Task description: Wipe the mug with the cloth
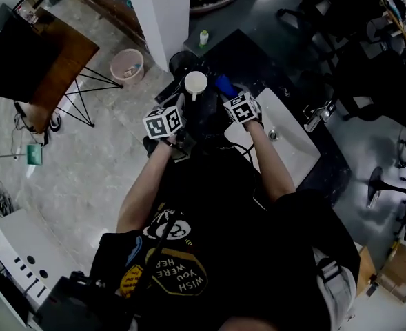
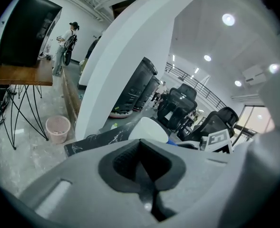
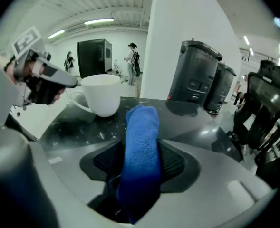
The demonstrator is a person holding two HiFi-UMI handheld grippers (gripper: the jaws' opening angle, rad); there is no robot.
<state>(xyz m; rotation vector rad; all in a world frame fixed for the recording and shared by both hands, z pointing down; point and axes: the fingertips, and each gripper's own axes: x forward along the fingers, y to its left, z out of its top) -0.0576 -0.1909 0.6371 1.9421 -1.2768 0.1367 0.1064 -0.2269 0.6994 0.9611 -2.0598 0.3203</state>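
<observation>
**A:** Is there any writing to read?

**B:** Only the print on the person's black T-shirt [image 1: 178,267]. It is upside down in the head view and reads "WISH YOU WERE", then a word that is cut off. The cubes on both grippers carry black-and-white square markers, no letters.

**A:** Where is the mug?

**B:** The white mug [image 3: 101,94] stands on the black counter [image 3: 192,122], its handle turned toward the left gripper [image 2: 140,144]. That gripper's jaws are pressed together to a dark slit, with the mug just past their tips. Whether the handle is caught there, I cannot tell.

**A:** And the cloth?

**B:** The blue cloth [image 3: 142,127] is rolled and stands upright in the right gripper [image 3: 140,151], pinched between both pads. It is near the mug but apart from it, and it blocks the middle of the right gripper view.

**A:** What else is around?

**B:** A white sink [image 1: 296,150] is set in the counter at the right. A white pillar [image 1: 163,12] rises behind, with two black bins [image 3: 197,75] beside it. A pink wastebasket [image 1: 127,65] stands on the floor, and a wooden table [image 1: 61,57] stands further left.
</observation>
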